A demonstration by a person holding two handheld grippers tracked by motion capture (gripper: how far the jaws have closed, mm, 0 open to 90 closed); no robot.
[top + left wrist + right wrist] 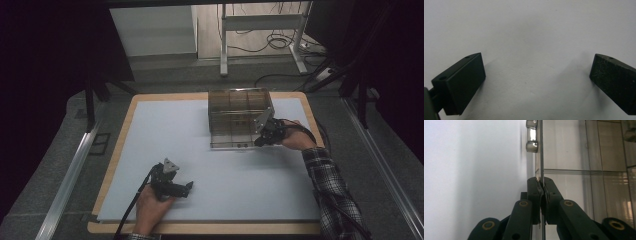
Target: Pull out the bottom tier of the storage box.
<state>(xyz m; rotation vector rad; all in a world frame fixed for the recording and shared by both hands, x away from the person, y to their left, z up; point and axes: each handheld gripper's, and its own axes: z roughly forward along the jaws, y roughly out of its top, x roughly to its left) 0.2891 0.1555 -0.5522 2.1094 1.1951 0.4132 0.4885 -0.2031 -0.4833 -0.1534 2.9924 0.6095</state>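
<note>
Smoky clear plastic: the compartment box (240, 117) sits right at the right gripper (261, 141), whose jaws pinch one thin panel (541, 157) of it. I'd judge the grip made, any swinging undone. Left gripper (189, 186) rests wide, empty.

Your right sleeve (330, 190) was a dark plaid with pale lines. Each gripper was black; the left gripper (189, 187) carried a grey three-cornered plate and trailed a black cable. The right gripper (541, 195) showed brass-ringed pivots on its links.
</note>
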